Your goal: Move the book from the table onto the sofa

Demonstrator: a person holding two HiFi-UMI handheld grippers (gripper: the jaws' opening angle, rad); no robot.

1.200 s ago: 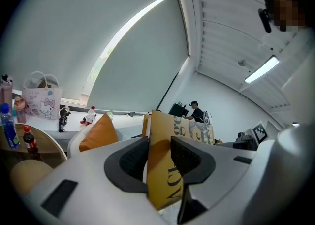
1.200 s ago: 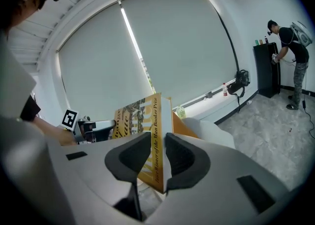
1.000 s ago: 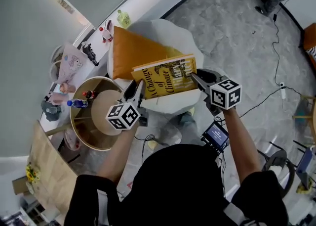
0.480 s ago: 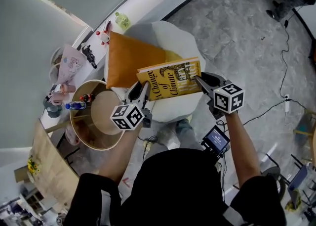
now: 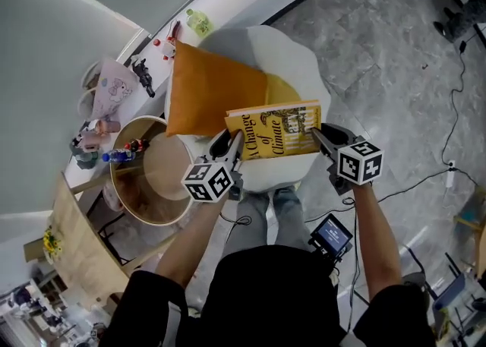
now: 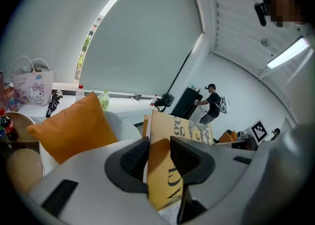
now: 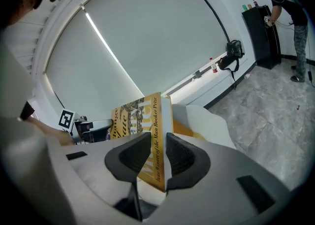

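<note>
The book (image 5: 275,132) is off the table (image 5: 140,195), held mid-frame above the white sofa (image 5: 298,64) with the left gripper (image 5: 232,143) and right gripper (image 5: 318,135) each clamped on one end, so only setting it down is left

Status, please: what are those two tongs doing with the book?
Left tongs shut on book, right tongs shut on its other end. Book aloft over white sofa front. Orange cushion lies on the seat.

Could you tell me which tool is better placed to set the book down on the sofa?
Left, marginally: left tool and right tool both clamp the book, but left's end hangs above the sofa.
</note>
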